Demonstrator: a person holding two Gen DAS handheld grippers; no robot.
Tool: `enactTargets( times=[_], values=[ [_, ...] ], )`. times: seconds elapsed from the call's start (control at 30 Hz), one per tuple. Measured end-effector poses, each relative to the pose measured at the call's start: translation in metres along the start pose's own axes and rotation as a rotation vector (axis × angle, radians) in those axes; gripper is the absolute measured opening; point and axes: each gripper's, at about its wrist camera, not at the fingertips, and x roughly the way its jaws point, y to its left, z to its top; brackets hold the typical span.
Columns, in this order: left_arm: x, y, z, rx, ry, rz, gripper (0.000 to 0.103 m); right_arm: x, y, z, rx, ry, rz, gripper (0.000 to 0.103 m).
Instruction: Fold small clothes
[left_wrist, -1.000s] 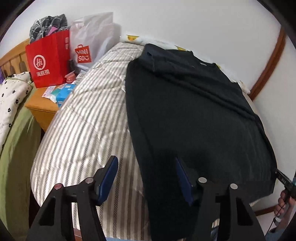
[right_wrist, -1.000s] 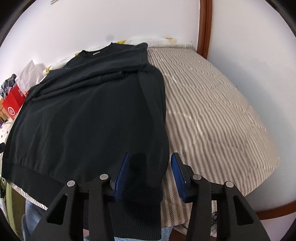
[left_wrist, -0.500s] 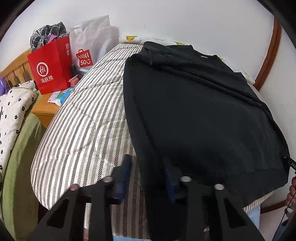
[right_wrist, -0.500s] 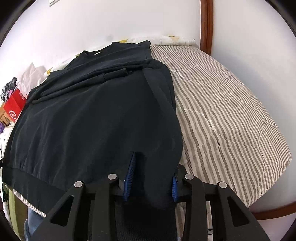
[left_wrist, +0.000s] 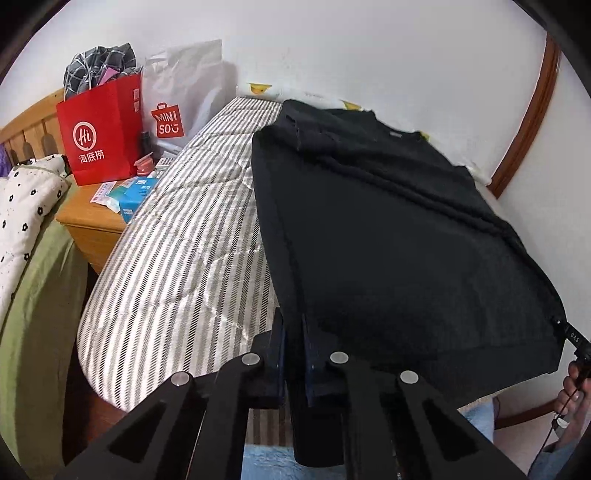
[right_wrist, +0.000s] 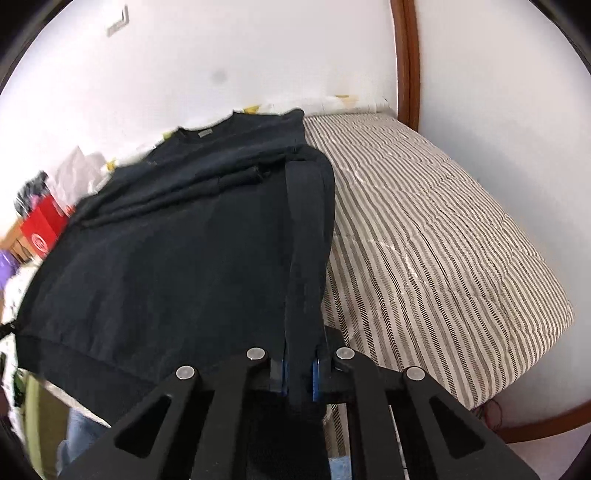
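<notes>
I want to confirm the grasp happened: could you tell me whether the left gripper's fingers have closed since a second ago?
Yes. The left gripper has shut on the black sweater at its hem corner, over the striped bed.

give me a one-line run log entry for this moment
phase: hem grasp | left gripper: shut on black sweatshirt left bottom corner | right gripper: shut on right bottom corner | garment: spread on striped bed

Far left of the claw: "Hi 海底捞" on red paper bag (left_wrist: 99, 133); "MINISO" on white plastic bag (left_wrist: 181, 99) beside.
</notes>
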Motion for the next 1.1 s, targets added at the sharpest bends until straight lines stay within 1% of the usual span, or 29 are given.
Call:
enactTargets(
  times=[0.13,0.23,0.37,0.47,0.7,0.87,1.0,1.1],
  values=[
    [-0.015,0.002,-0.002,0.003,-0.030,-0.015,0.008,-0.023,0.003,-0.001,-0.004,-0.044,0.015,0.008],
    [-0.018,0.003,0.001,0.002,-0.038,-0.022,0.008,-0.031,0.005,0.003,-0.017,-0.061,0.023,0.008],
    [-0.021,0.003,0.014,-0.006,-0.054,-0.042,0.008,-0.034,0.006,0.011,-0.013,-0.075,0.036,0.008],
    [-0.024,0.000,0.030,-0.009,-0.073,-0.035,0.008,-0.036,0.007,0.022,-0.004,-0.093,0.060,0.008],
    [-0.028,-0.004,0.069,-0.019,-0.123,-0.022,0.007,-0.037,0.014,0.071,0.008,-0.133,0.089,0.008],
    [-0.026,-0.010,0.102,-0.014,-0.151,0.000,0.007,-0.030,0.026,0.103,-0.010,-0.153,0.090,0.008],
    [-0.017,-0.016,0.130,-0.010,-0.162,0.022,0.007,-0.017,0.031,0.130,-0.013,-0.163,0.098,0.008],
    [-0.002,-0.020,0.148,-0.009,-0.152,0.047,0.007,-0.004,0.034,0.150,-0.014,-0.166,0.106,0.008]
  ],
)
